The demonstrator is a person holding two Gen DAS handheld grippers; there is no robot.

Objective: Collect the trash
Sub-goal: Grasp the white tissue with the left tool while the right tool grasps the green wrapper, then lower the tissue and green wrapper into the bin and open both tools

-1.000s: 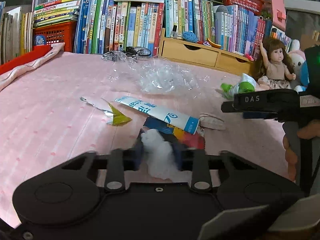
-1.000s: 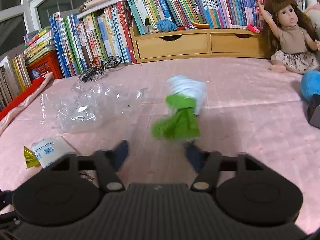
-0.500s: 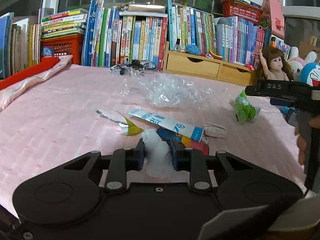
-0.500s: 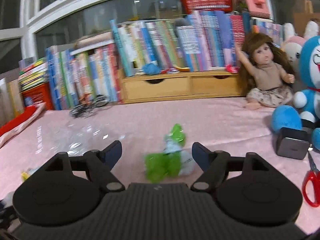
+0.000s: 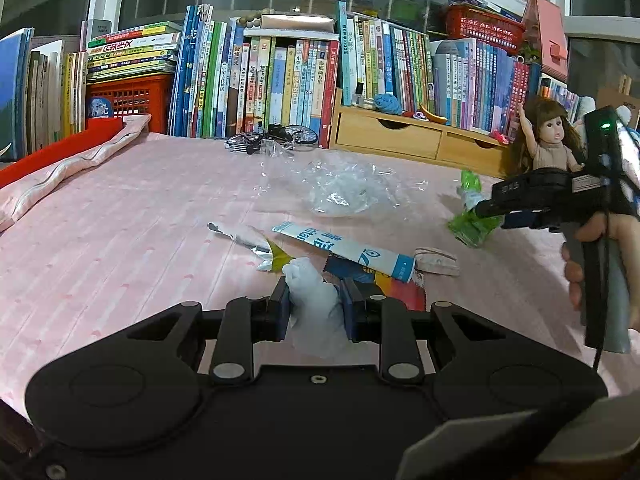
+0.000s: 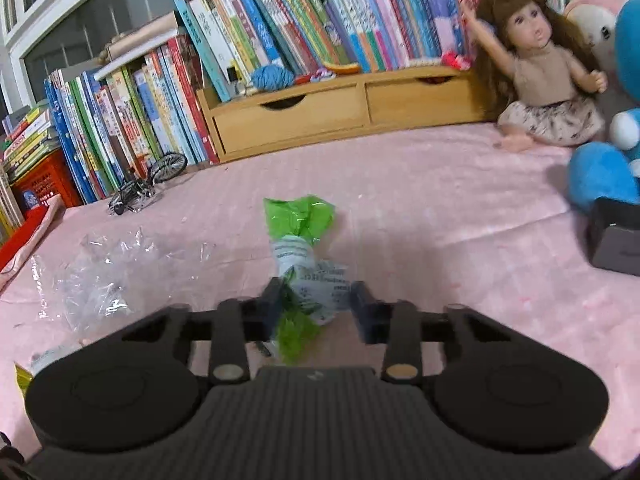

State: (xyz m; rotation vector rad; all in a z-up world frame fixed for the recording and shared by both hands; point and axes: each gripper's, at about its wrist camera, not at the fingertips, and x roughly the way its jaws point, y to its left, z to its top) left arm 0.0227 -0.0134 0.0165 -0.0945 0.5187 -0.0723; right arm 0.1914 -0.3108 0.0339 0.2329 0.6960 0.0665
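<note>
The left gripper [image 5: 315,303] is clamped on a white crumpled tissue [image 5: 316,304], both pads pressed against it, low over the pink bedspread [image 5: 120,240]. Just beyond it lie a torn foil strip [image 5: 248,242], a long blue-and-white wrapper [image 5: 344,250] and a colourful packet [image 5: 394,290] — overlapping in a near cluster. Farther off sits a clear plastic bag [image 5: 344,192]. To the left the bedspread is open up to a red edge [image 5: 60,148].

The right gripper [image 6: 316,306] has its jaws narrowed around a green-and-white wrapper [image 6: 304,256], the left pad touching; whether the right pad touches I cannot tell. Open pink cloth lies right of it, up to a dark box [image 6: 616,240] and a doll [image 6: 548,80] at the far right edge.
</note>
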